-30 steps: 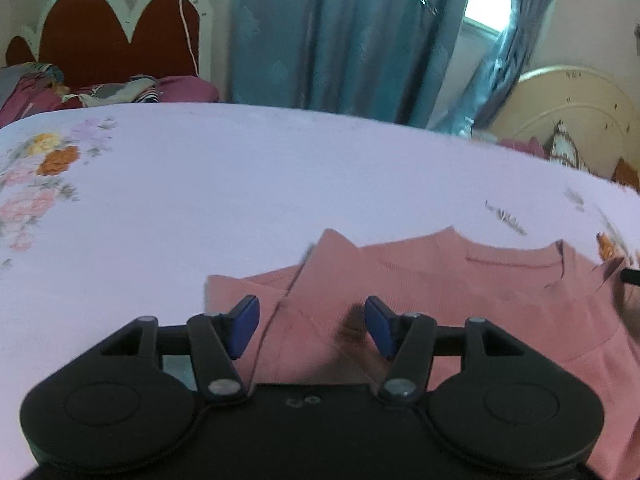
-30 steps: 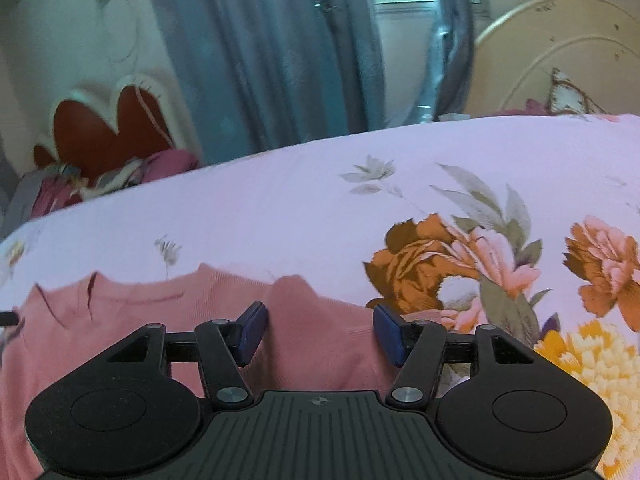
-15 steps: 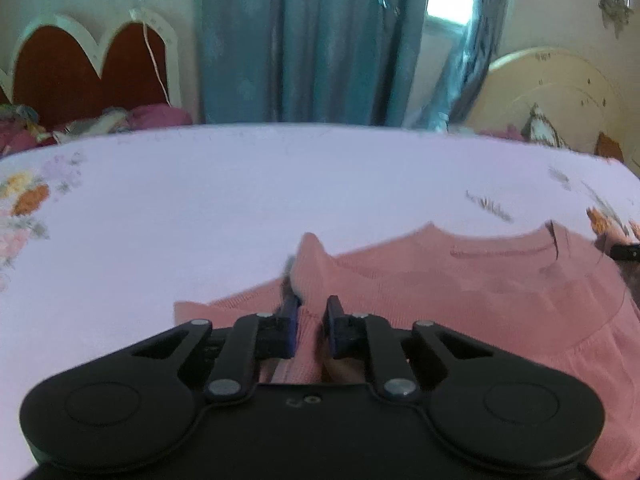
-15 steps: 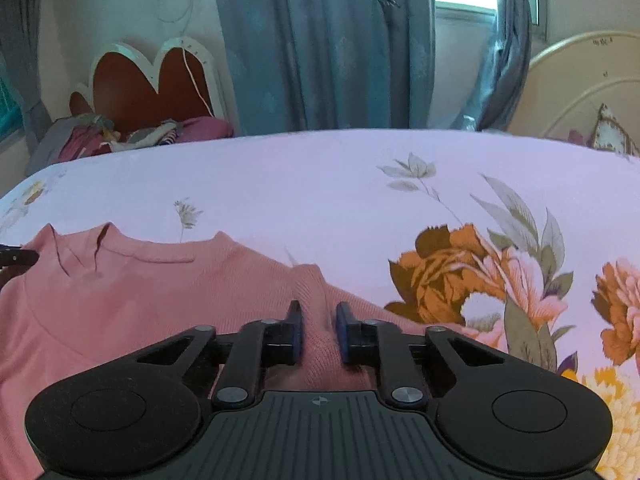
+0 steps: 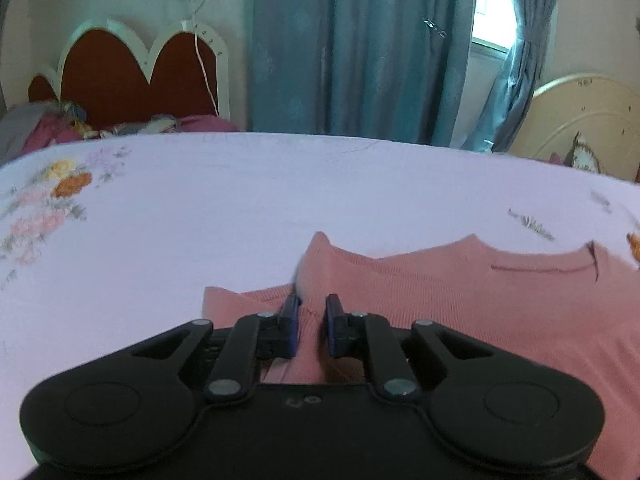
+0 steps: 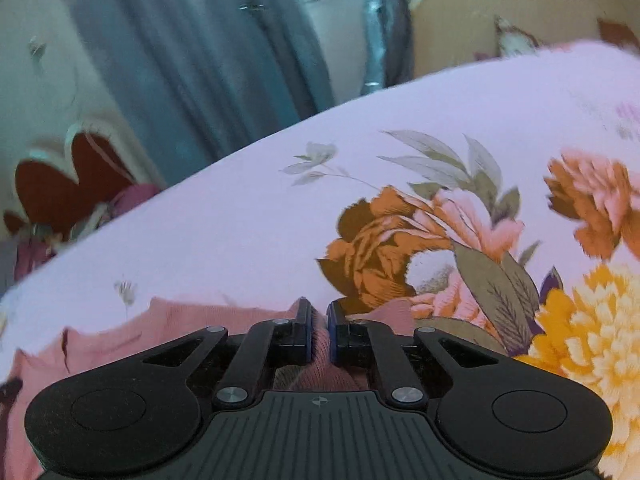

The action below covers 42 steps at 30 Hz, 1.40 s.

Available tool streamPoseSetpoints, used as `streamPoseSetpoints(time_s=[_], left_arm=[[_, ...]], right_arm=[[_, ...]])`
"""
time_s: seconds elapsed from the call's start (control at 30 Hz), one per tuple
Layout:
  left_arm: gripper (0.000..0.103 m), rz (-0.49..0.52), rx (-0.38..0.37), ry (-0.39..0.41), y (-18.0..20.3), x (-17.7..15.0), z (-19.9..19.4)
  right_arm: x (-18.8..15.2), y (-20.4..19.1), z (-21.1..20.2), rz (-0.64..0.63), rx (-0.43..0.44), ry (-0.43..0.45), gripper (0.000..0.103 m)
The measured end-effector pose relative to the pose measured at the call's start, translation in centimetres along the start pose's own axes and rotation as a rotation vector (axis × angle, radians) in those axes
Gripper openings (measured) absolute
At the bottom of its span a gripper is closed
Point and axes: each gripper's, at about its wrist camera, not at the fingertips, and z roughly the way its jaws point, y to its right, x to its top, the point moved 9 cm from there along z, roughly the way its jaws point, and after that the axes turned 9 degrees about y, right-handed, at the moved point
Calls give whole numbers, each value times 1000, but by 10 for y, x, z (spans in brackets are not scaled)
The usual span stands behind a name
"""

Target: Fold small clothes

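Note:
A small pink knit sweater (image 5: 460,292) lies on the lilac floral bedsheet (image 5: 240,208), neckline away from me. My left gripper (image 5: 311,312) is shut on a pinch of the sweater at its left shoulder, lifting the cloth into a peak. In the right wrist view the sweater (image 6: 180,324) shows at lower left, and my right gripper (image 6: 319,316) is shut on a fold at its right shoulder. The sweater's lower part is hidden under both grippers.
The bedsheet (image 6: 360,168) has large orange and yellow flower prints on the right. A red and white headboard (image 5: 132,76) with piled bedding stands beyond the bed at the left, blue curtains (image 5: 360,48) behind, a cream headboard (image 5: 580,120) at the right.
Both grippers went from open to shut, each pinching a shoulder of the sweater. The cloth has risen into peaks, and the right wrist view has tilted and swung right.

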Motion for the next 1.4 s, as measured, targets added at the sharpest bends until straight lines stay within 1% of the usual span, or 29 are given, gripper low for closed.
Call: streamPoseSetpoints(time_s=[0.07, 0.1, 0.17, 0.2, 0.33, 0.4, 0.47, 0.5, 0.57, 0.6, 0.7, 0.73, 0.8, 0.83, 0.87, 0.9, 0.93, 1.0, 1.03, 1.1, 1.17, 1.2, 1.3, 1.4], left_arm=[[16, -11, 0, -15, -1, 2, 0], [20, -7, 6, -17, -3, 3, -2], [26, 12, 19, -25, -6, 4, -3], [28, 8, 12, -27, -6, 5, -5], [34, -19, 20, -13, -13, 11, -20], [42, -28, 14, 1, -16, 15, -33], [45, -21, -1, 16, -15, 16, -49], [45, -13, -14, 24, -12, 16, -57], [45, 4, -46, 24, -4, 12, -70], [45, 9, -63, 20, 1, 8, -75], [45, 40, -90, -16, 15, -13, -78], [45, 54, -87, -33, 17, -22, -77], [46, 85, -49, -59, 14, -38, -73], [46, 91, -40, -59, 11, -42, -72], [47, 96, -32, -47, 9, -44, -73], [47, 101, -21, -47, 8, -43, -74], [46, 97, -14, -53, 8, -43, -75], [45, 79, -3, -64, 6, -40, -77], [45, 69, -1, -68, 6, -39, -79], [43, 52, 1, -70, 8, -37, -87], [43, 34, -17, -54, 13, -33, -96], [46, 31, -29, -45, 17, -32, -101], [47, 41, -70, -36, 33, -33, -112], [48, 47, -78, -62, 39, -45, -115]], right_arm=[[5, 2, -7, 5, 0, 15, 11], [9, 3, -12, 4, 0, 29, 15], [14, 3, -24, -21, 0, 50, 17], [15, 2, -30, -42, -2, 54, 18], [7, -3, -53, -110, 11, 41, 20], [-3, -6, -62, -134, 16, 24, 22], [-13, -10, -70, -150, 22, 15, 32], [-20, -12, -75, -167, 23, 12, 41], [-32, -17, -80, -217, 12, 7, 41], [-39, -19, -81, -252, -9, -4, 41], [-56, -22, -82, -283, -16, -36, 39], [-61, -22, -81, -301, -23, -47, 34], [-69, -16, -81, -377, -68, -52, 33], [-72, -11, -81, -400, -87, -46, 33], [-70, -3, -82, -379, -104, -40, 33], [-68, 6, -83, -353, -144, -43, 33], [-67, 14, -84, -327, -161, -44, 33], [-66, 20, -93, -245, -145, -47, 33], [-65, 14, -99, -244, -135, -35, 33], [-65, -8, -114, -288, -90, -1, 33], [-67, -29, -124, -304, -48, 12, 33], [-71, -37, -127, -309, -30, 7, 33], [-86, -57, -128, -328, 4, -24, 33], [-104, -65, -128, -370, 1, -57, 33]])
